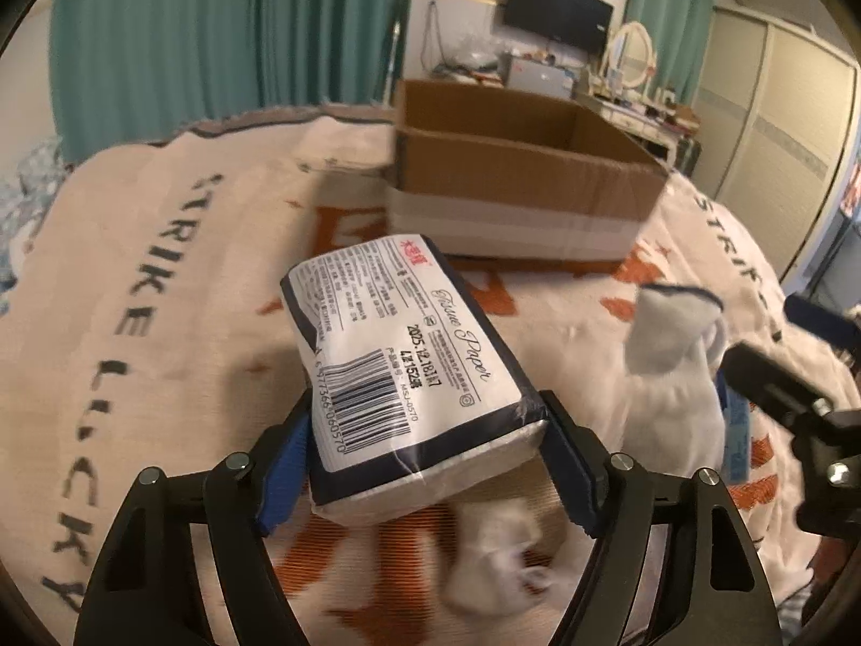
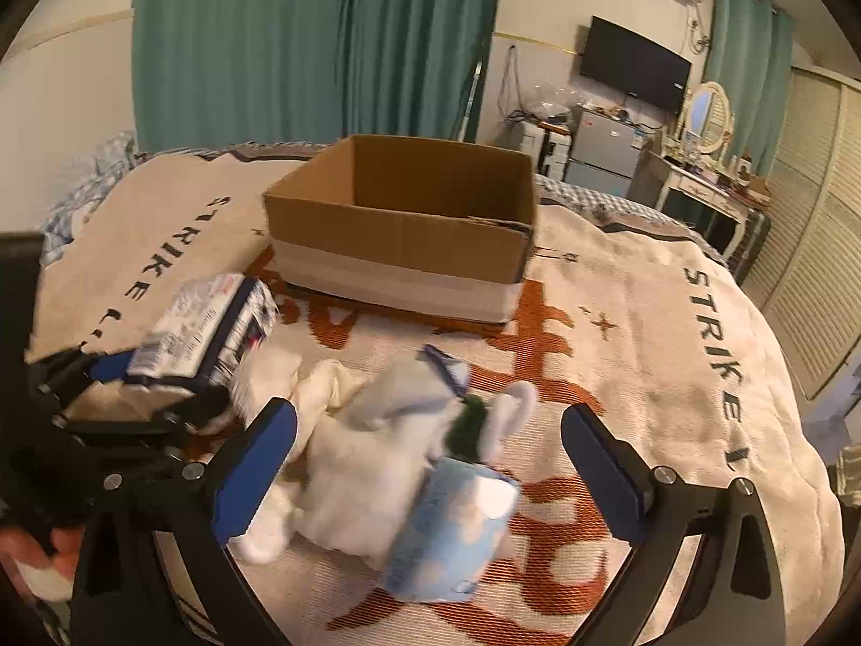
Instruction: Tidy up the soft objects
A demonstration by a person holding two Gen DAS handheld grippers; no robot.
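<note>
The left gripper clasps the tissue pack above the bed, bound for the cardboard box (still empty, apparently); the right gripper spreads wide around the plush toy, needing closure next.

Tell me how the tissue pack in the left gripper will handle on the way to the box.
The tissue pack is probably light and squashy. Its glossy wrap may slip between the left gripper's pads. Held at one end only, it could sag or pivot toward the cardboard box.
</note>
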